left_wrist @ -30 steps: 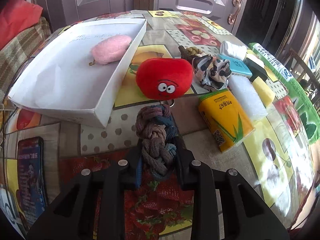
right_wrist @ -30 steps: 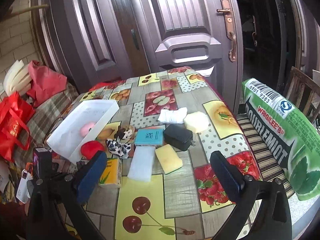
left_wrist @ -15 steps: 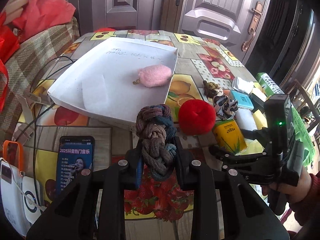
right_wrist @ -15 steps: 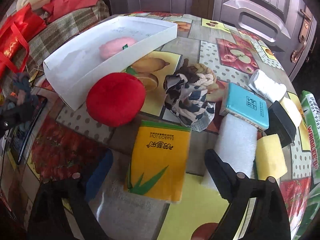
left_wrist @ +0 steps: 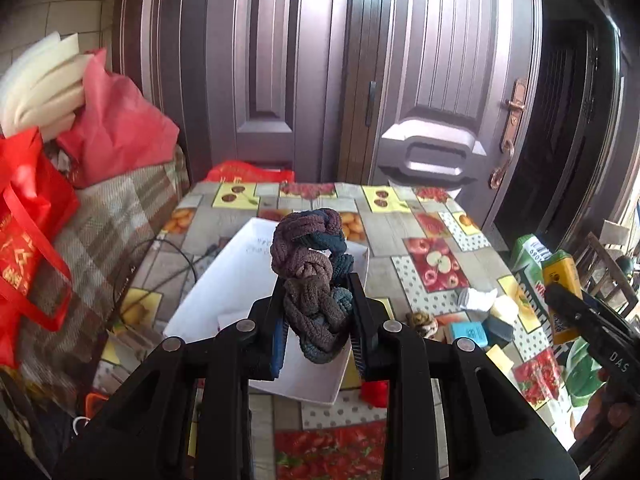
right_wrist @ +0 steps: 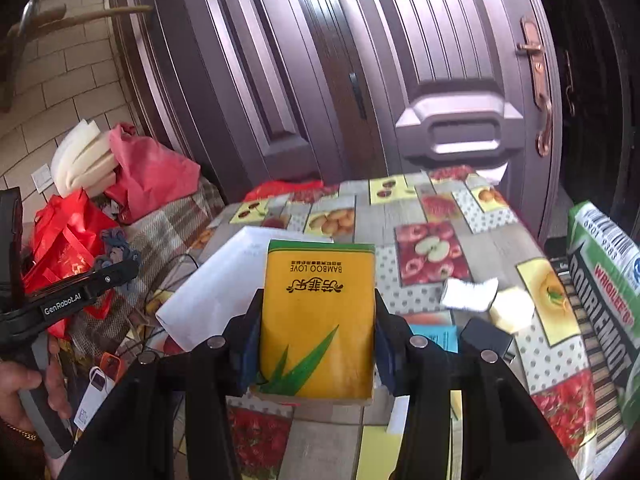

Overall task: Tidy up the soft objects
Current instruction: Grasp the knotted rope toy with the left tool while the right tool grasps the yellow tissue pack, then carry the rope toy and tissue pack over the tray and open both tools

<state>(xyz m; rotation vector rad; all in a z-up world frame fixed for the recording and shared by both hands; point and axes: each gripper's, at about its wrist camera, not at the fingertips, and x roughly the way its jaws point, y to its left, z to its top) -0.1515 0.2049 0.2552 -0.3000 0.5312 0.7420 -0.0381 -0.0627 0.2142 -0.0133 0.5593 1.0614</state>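
Observation:
My left gripper [left_wrist: 318,320] is shut on a braided brown and blue hair tie bundle [left_wrist: 310,276] and holds it high above the white box [left_wrist: 240,280]. My right gripper [right_wrist: 318,332] is shut on a yellow tissue pack [right_wrist: 320,312], lifted above the table; the pack also shows in the left wrist view [left_wrist: 562,292]. The white box shows in the right wrist view [right_wrist: 224,284] too. A red plush [left_wrist: 374,394] peeks out beside the box. The box's inside is mostly hidden behind the held things.
On the fruit-pattern tablecloth [right_wrist: 432,248] lie a white cloth [right_wrist: 470,294], a pale yellow sponge [right_wrist: 512,310], a black block [right_wrist: 486,338] and a blue pack [left_wrist: 468,334]. A green bag [right_wrist: 604,280] stands right. Red bags [left_wrist: 28,232] sit left.
Both grippers have risen well above the table. The right gripper has closed on the yellow tissue pack and lifted it. The left still holds the hair tie bundle.

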